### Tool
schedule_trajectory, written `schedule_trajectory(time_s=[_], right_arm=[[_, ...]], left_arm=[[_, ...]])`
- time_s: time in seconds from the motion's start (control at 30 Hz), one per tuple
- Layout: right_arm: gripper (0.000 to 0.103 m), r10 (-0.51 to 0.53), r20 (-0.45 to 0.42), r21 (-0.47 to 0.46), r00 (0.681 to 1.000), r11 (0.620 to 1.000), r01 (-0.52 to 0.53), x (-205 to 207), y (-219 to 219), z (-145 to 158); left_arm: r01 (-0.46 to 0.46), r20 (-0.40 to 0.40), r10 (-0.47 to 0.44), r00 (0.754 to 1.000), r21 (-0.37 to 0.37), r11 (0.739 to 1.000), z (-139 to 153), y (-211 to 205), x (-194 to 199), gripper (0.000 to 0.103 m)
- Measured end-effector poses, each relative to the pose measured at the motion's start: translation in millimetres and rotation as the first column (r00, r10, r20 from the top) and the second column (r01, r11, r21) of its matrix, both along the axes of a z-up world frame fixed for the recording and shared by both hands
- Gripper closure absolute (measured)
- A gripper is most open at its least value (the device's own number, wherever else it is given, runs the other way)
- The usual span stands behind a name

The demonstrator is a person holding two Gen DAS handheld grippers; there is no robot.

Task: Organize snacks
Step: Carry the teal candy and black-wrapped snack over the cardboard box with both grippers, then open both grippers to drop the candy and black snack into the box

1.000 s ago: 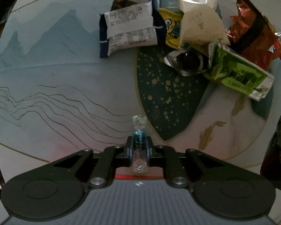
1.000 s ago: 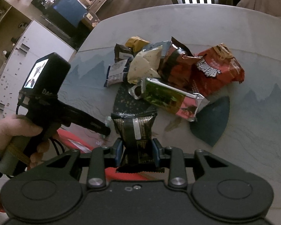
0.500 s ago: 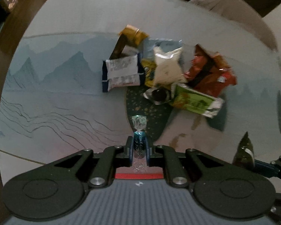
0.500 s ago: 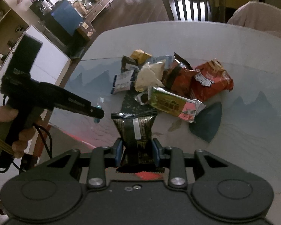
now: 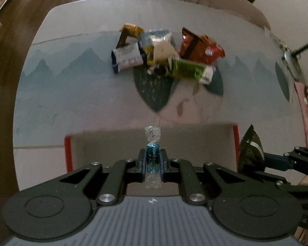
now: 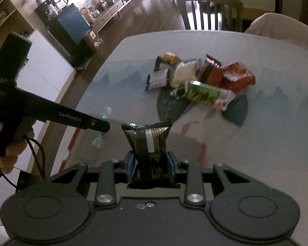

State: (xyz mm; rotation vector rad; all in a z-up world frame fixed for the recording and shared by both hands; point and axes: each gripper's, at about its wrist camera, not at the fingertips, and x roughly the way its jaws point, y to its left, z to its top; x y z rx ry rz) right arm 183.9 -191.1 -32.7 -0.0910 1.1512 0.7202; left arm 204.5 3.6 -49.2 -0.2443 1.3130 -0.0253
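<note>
Blue-wrapped candy (image 5: pixel 153 157) sits pinched in the left gripper (image 5: pixel 153 162) above a red-edged box (image 5: pixel 68 153); the snack pile (image 5: pixel 166 59) waits on the table (image 5: pixel 71 94). Right view: the right gripper (image 6: pixel 149 164) clamps a dark packet (image 6: pixel 147 141) over the box; most sorting remains.

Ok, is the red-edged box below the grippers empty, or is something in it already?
Looks empty as far as visible: the box shows only bare pale floor. Its near part is hidden behind the left gripper.

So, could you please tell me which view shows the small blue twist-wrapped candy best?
The left wrist view: the small blue twist-wrapped candy sits centred and sharp between closed jaws. The right wrist view shows it blurred, mostly hidden behind the left gripper.
</note>
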Motion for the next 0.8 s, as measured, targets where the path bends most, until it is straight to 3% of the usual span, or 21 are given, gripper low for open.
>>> schedule_trajectory(time_s=[0.33, 0.8], right_arm=[[0.072, -0.007, -0.034, -0.07, 0.999, 0.998, 0.004, -62.8, 14.9, -37.5], [0.072, -0.006, -0.075, -0.25, 0.997, 0.968, -0.013, -83.6, 43.3, -113.8]], left_arm=[[0.062, -0.061, -0.06, 0.996, 0.029, 0.998, -31.5, -0.5, -57.1, 0.091], [0.081, -0.168, -0.067, 0.984, 0.08, 0.993, -95.2, -12.7, -63.3, 0.091]])
